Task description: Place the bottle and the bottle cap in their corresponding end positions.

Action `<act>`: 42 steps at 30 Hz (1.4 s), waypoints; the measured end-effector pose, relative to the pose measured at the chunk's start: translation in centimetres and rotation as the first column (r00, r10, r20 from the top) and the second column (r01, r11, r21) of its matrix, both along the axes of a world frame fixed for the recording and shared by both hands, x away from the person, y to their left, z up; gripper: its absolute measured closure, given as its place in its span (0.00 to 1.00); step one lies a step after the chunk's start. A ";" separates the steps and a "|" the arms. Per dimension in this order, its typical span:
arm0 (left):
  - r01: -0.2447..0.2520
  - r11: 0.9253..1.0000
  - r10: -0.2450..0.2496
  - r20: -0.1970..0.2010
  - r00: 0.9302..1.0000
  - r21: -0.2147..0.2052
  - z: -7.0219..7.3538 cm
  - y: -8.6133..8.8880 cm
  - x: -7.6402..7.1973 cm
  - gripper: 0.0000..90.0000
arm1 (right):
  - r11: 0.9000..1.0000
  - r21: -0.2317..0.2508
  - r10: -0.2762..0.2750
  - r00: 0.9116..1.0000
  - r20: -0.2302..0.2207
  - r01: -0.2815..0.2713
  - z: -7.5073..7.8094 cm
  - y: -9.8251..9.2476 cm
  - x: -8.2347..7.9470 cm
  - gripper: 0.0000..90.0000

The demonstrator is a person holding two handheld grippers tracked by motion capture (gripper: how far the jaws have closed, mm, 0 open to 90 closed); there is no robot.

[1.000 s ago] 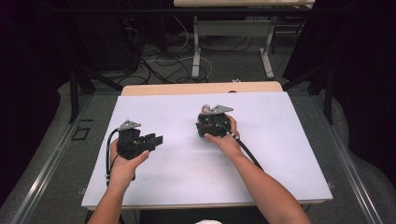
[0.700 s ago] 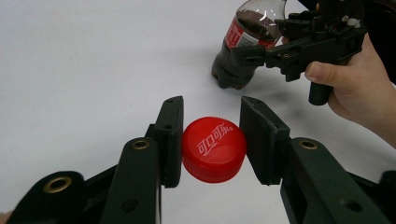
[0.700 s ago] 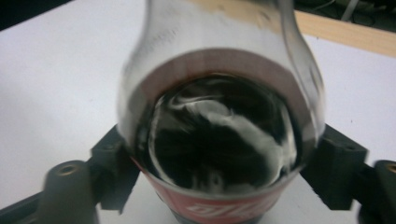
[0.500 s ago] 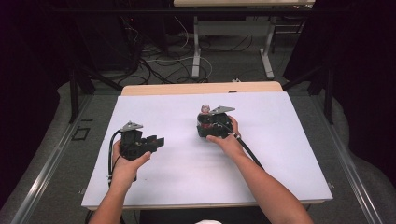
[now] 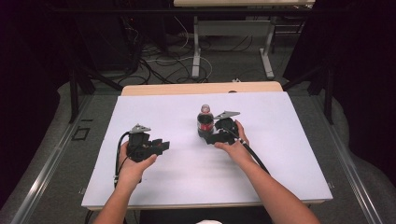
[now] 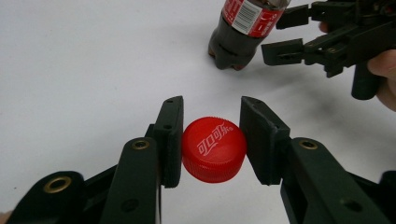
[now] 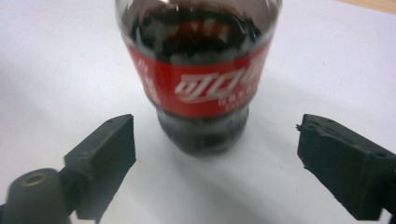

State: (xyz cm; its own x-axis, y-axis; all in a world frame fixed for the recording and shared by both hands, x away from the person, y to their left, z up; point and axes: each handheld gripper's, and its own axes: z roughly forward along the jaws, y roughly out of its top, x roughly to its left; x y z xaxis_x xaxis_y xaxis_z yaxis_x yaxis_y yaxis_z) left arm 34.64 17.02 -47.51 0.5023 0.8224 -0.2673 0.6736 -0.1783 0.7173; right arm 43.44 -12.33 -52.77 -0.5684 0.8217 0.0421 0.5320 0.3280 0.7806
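— White sheet on the table [image 5: 140,186], dark floor and cables behind; cola bottle [image 5: 205,122] upright near the middle, capless at the neck by the look of it.

— Left gripper [image 5: 159,145] clamped on the red cap [image 6: 214,148], pads pressing both sides, lifted well left of the bottle; right gripper [image 5: 212,138] just beside the bottle's base — jaws just been opening, now wide, the bottle ahead of the pads [image 7: 103,154] rather than between them, nothing touching.

— Probably letting go after setting the bottle down; best done by drawing straight back along the sheet, no sideways swing — an open bottle full of dark drink, easily tipped.

— Agreed; keep both pads clear of the label until well away; hold the cap level and firm meanwhile, no squeezing harder; watch the trailing cable [image 5: 254,156] near the base.
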 end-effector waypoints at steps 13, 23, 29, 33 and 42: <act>0.085 0.996 -0.085 0.001 0.996 0.036 -1.8 -3.5 0.1 0.68 | 0.999 -0.048 0.004 1.000 -0.025 -0.005 1.1 -2.2 -3.5 0.00; 0.163 0.985 -0.164 0.014 0.986 0.058 -3.6 -7.4 0.2 0.68 | 1.000 0.000 -0.010 0.999 -0.030 0.010 1.7 -4.8 -5.6 0.00; 0.209 0.976 -0.209 0.003 0.978 0.065 -5.2 -10.2 0.4 0.68 | 0.999 0.023 -0.027 0.999 -0.024 0.027 1.6 -6.2 -6.1 0.00; 0.227 0.972 -0.227 -0.004 0.974 0.060 -6.2 -11.4 0.7 0.68 | 0.999 0.030 -0.023 0.999 -0.033 0.024 1.6 -6.6 -6.4 0.00; 0.263 0.961 -0.264 0.009 0.964 0.082 -7.7 -13.0 0.8 0.68 | 0.998 0.050 -0.035 0.999 -0.033 0.037 1.6 -7.4 -6.6 0.00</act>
State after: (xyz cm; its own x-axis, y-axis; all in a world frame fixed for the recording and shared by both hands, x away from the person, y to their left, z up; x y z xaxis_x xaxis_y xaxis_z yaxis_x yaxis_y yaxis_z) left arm 35.48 4.00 -55.18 0.7087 0.6783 -0.1941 0.5807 -0.4045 0.7065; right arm 36.84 -19.72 -51.18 -0.5364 0.8378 0.1019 0.5677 0.2688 0.7781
